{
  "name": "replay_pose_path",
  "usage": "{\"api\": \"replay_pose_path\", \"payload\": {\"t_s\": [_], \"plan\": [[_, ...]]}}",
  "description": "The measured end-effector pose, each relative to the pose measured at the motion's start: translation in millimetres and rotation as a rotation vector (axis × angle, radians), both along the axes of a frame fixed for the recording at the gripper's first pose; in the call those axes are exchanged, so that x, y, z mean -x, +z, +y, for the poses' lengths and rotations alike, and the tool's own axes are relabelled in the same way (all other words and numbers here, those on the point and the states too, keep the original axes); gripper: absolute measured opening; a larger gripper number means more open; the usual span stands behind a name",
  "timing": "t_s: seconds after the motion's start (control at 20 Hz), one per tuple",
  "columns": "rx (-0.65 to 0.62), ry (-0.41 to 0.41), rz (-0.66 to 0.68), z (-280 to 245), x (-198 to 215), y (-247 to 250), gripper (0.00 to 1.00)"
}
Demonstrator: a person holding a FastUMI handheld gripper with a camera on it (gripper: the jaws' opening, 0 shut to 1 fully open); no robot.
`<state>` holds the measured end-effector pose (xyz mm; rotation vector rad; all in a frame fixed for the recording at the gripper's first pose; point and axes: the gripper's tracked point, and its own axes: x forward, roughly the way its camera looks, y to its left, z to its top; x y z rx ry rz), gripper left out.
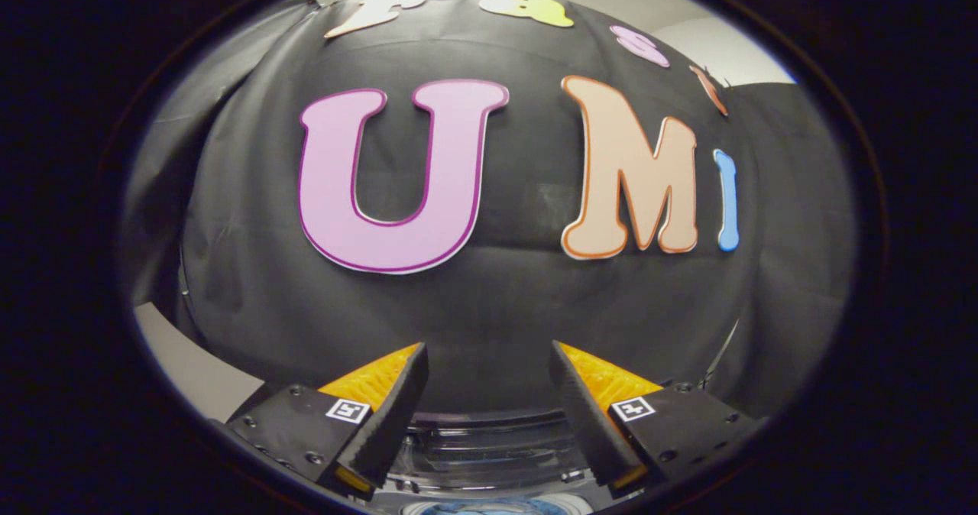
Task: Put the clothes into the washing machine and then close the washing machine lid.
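**Washing machine low between your spread fingers**

Washing machine (489,454) sits at the very bottom of your gripper view, below and between the two fingers. You see only a slice of it: a dark curved back rim just under the cloth wall, and beneath that a clear, glossy lid or panel that catches reflections. At the lowest point, a small patch of blue clothes (493,507) shows inside the opening, framed by a pale ring. How much clothing lies there you cannot tell, because so little of the drum is in sight. Whether the lid is fully raised or partly down is also unclear from this angle.

Your gripper (487,362) is spread wide, with a broad gap between the fingertips, and nothing is held in that gap. The left finger (382,416) and the right finger (588,416) each angle inward toward the tips, and each carries a small square marker on the block behind it. Neither finger touches the machine; both hang above its rim.

Beyond the fingers, the black cloth wall (489,301) of the booth rises straight ahead, close to the back of the machine. A strip of pale grey surface (191,362) shows to the left of the cloth, beside your left finger.
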<state>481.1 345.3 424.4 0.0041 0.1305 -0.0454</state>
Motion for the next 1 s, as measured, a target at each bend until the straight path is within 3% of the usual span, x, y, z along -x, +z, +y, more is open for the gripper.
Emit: {"api": "replay_pose_path", "payload": {"t_s": [0.1, 0.15, 0.2, 0.55, 1.0], "plan": [[-0.04, -0.045, 0.065, -9, -12, -33, 0.99], [-0.025, -0.027, 0.071, -7, -12, -43, 0.99], [-0.005, -0.024, 0.005, -8, -22, -41, 0.99], [-0.054, -0.016, -0.204, -10, 5, -23, 0.99], [-0.056, 0.068, -0.243, -10, 32, -22, 0.99]]}}
